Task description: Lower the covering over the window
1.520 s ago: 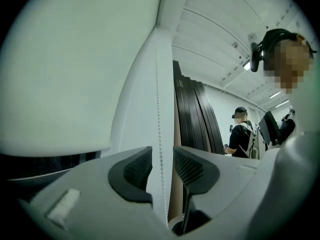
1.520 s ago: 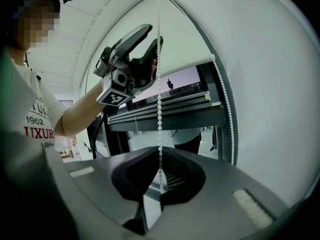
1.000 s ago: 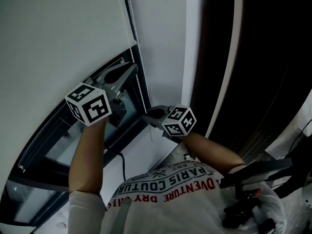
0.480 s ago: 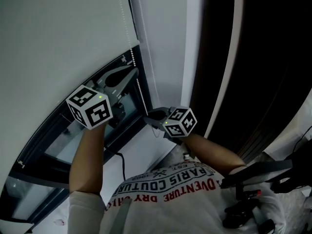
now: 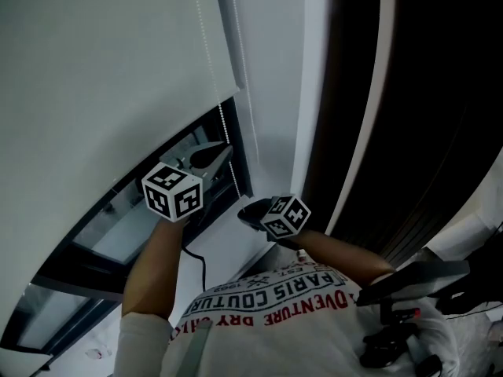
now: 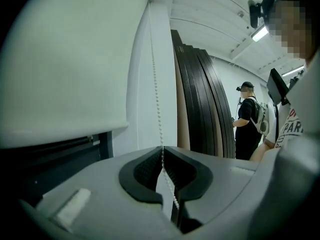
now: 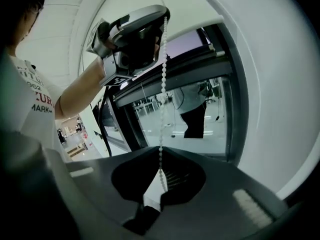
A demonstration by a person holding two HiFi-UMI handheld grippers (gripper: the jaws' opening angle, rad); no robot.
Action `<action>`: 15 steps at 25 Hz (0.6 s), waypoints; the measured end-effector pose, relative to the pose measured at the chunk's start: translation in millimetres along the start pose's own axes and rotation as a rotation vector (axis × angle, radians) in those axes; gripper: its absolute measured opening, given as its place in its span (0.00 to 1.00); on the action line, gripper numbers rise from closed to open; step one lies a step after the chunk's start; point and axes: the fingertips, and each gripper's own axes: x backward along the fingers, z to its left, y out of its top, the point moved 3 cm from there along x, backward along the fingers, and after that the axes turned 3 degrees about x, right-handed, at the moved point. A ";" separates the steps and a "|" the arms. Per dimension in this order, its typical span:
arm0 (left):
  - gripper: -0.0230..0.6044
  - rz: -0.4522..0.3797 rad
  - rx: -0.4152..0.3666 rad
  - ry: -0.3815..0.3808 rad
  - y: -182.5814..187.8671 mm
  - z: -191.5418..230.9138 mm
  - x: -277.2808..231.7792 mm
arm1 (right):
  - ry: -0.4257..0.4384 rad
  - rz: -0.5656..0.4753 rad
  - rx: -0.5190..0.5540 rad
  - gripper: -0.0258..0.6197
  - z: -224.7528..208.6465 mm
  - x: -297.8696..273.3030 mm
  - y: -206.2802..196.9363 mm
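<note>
Covering: the white roller blind [image 5: 102, 93] hangs over the upper part of the window [image 5: 130, 230], and its hem runs across just above our left gripper.
Done: we judge the blind to be partly down.
Left to do: a band of bare glass shows under the hem, so we reckon more pulls on the chain are needed.
Bead chain [image 5: 223, 128]: it hangs at the blind's right edge beside the dark frame and passes through both our grippers.
Left gripper [image 5: 226, 152]: the higher and farther one, pointing about level at the frame, with its jaws pinched onto the chain.
Right gripper [image 5: 245, 209]: lower, nearer and to the right, tipped somewhat downward, with its jaws clamped on the same chain further down.
Arms: both our forearms reach forward from the chest, the left raised higher.
</note>
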 end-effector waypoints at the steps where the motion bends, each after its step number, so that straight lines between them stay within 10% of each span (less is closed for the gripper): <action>1: 0.07 0.007 0.014 0.006 -8.2 1.7 -1.0 | 0.004 0.014 -0.008 0.06 0.7 -1.8 -7.0; 15: 0.07 0.092 0.076 0.108 -84.6 22.0 -4.4 | 0.049 0.151 -0.067 0.06 6.8 -11.0 -65.3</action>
